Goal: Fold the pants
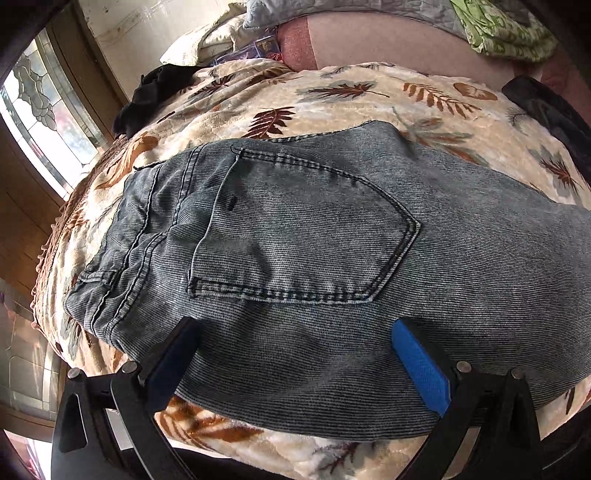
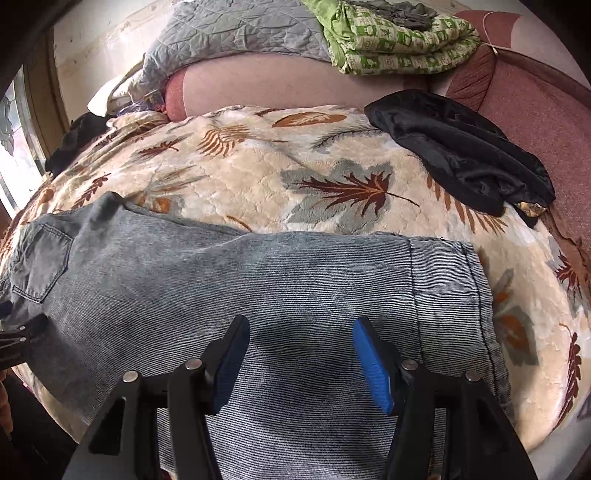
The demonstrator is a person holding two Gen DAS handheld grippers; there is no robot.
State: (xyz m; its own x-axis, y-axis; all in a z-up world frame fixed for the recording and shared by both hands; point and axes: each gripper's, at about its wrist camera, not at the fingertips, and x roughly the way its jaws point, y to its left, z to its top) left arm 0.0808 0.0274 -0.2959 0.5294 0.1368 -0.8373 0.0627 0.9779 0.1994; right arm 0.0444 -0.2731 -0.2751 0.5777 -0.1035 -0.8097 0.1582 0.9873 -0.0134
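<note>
Nearest the lens in the left wrist view, the left gripper [image 1: 295, 332] stood wide, its blue pads [image 1: 421, 369] spread over the jeans [image 1: 332, 240] with nothing pinched between them. In the right wrist view the right gripper [image 2: 301, 332] was likewise parted, at a middling width, over the leg part of the jeans [image 2: 258, 280], and gripped nothing; whether either set of tips touched the cloth could not be told.

The jeans lay flat across the middle of the blanket [image 1: 332, 92], seemingly already doubled leg on leg, with the back pocket [image 1: 295, 229] up at the waist end and the hem [image 2: 450, 280] toward the right of the right view. The denim looked thick, fairly heavy and limp: it would likely sag between two holds and drag on the plush blanket rather than slide. A sound hold would be the stitched waistband [image 1: 122, 266] on one side and the hem on the other, taking both layers together.

Farther back, a black garment [image 2: 461, 155] lay at the upper right, and a green patterned cloth [image 2: 399, 37] and grey quilt [image 2: 240, 33] sat folded along the top. No containers showed.
</note>
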